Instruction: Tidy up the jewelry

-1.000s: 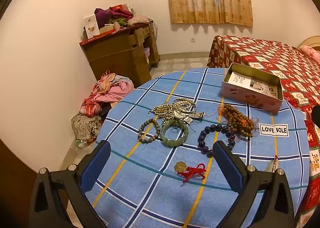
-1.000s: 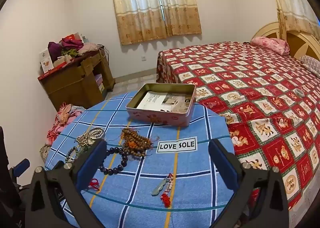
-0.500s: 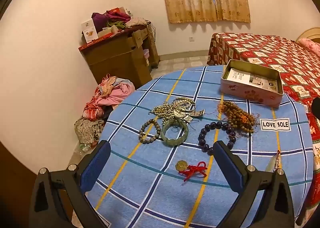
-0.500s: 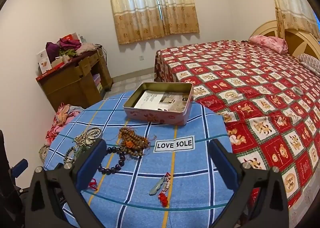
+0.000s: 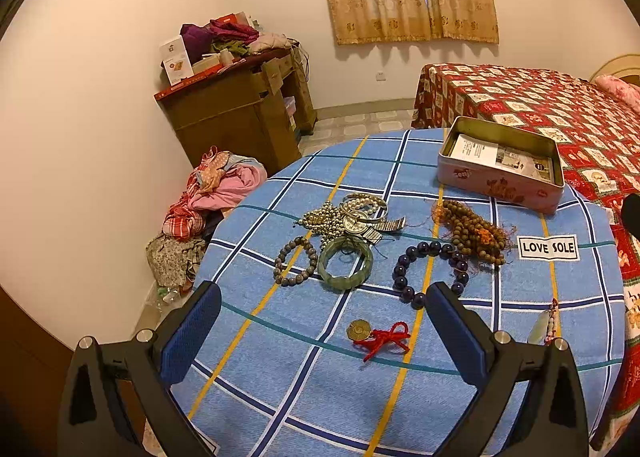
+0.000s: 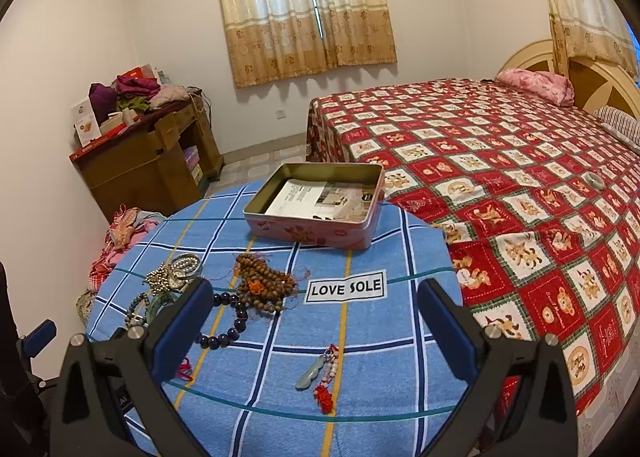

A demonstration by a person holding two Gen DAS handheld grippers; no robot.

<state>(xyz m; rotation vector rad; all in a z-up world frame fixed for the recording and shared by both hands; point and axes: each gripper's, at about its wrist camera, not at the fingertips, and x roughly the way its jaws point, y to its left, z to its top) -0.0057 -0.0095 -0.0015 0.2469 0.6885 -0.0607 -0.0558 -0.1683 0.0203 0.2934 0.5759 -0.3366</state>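
Jewelry lies on a round table with a blue checked cloth (image 5: 288, 385). A green jade bangle (image 5: 345, 263), a grey bead bracelet (image 5: 294, 267), a dark purple bead bracelet (image 5: 430, 271), brown prayer beads (image 5: 472, 231), a pile of pearl and metal chains with a watch (image 5: 352, 219) and a coin with a red knot (image 5: 378, 335) are there. A jade pendant with a red tassel (image 6: 320, 375) lies near the front. An open pink tin (image 6: 316, 207) stands at the far edge. My left gripper (image 5: 322, 321) and right gripper (image 6: 314, 311) are open and empty above the near edge.
A "LOVE SOLE" label (image 6: 346, 287) lies on the cloth. A bed with a red patterned cover (image 6: 520, 177) is to the right. A wooden desk (image 5: 240, 113) with clutter stands at the back left, with a heap of clothes (image 5: 208, 197) on the floor.
Both grippers have drawn back and risen slightly, so the table looks a little farther away. The jewelry has not moved.
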